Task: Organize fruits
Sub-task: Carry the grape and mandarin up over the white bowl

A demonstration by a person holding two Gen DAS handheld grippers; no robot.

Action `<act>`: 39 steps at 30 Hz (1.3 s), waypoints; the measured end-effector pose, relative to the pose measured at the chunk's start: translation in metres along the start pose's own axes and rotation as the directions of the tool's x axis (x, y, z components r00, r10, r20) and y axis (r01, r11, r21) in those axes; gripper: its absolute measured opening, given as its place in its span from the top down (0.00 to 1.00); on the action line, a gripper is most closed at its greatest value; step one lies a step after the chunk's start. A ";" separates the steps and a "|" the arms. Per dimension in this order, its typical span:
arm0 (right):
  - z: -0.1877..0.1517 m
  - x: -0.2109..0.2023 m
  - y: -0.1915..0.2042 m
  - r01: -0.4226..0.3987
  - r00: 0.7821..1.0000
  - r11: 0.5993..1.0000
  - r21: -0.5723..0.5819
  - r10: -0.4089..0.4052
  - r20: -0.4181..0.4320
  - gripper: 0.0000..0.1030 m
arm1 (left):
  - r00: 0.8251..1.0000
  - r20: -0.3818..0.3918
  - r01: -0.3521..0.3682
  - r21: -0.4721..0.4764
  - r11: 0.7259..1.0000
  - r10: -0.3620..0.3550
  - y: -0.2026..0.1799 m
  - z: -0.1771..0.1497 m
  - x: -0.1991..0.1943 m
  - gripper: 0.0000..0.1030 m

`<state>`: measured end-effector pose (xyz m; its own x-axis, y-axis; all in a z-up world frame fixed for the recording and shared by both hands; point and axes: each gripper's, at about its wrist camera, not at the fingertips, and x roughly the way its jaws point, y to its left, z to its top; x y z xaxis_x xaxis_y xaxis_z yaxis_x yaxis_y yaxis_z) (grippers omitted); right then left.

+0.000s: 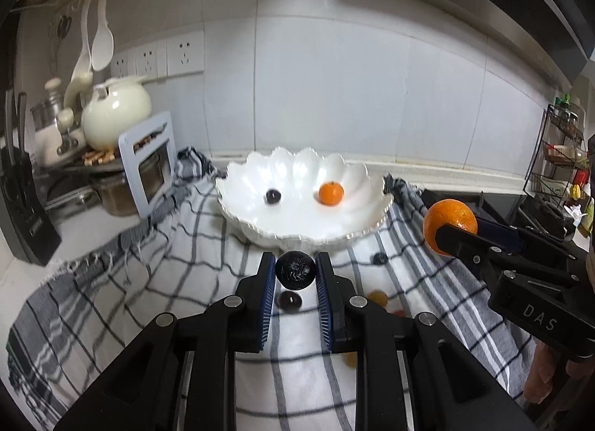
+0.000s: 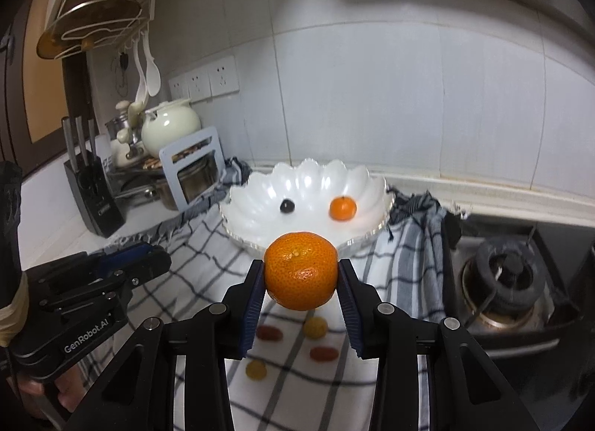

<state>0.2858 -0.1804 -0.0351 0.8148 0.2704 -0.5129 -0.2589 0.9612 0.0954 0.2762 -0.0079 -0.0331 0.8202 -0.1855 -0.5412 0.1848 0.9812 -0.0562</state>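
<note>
- Task judged partly done: two fruits already in the white scalloped bowl (image 1: 260, 224), two more lifted, several left on the checked cloth (image 1: 186, 282).
- Bowl contents: one small mandarin (image 1: 331, 193) right of centre, one small dark fruit (image 1: 273, 196) left of centre; well apart from each other, nothing else visible inside.
- Bowl set on the cloth at the back of the table, near the tiled wall.
- Left gripper (image 1: 295, 271): fingers clenched on a dark round fruit (image 1: 295, 269), held clear above the cloth, just in front of the bowl's near rim.
- Right gripper (image 2: 301, 276): fingers grasping a large orange (image 2: 301, 274) at both sides, raised above the cloth, short of the bowl.
- Remaining on cloth, right wrist view: two yellow fruits (image 2: 315, 327), two small red fruits (image 2: 269, 333).
- Remaining on cloth, left wrist view: a dark reddish fruit (image 1: 289, 301) under the left gripper and a small dark berry (image 1: 380, 258) near the bowl's base.
- Left to do, as judged: carry both held fruits over the rim and release, then collect the loose ones.
- Sorting rule, if any beyond bowl placement, not determinable.
</note>
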 end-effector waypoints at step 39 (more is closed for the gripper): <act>0.106 0.111 -0.019 0.043 0.996 0.997 -0.068 -0.048 -0.075 0.61 | 0.999 -0.050 0.010 0.060 0.998 -0.007 0.025 0.111 0.108 0.78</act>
<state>0.4366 -0.1628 -0.0034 0.7851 0.2195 -0.5792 -0.2587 0.9658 0.0154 0.4298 -0.0094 0.0004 0.7907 -0.1896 -0.5820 0.2251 0.9743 -0.0116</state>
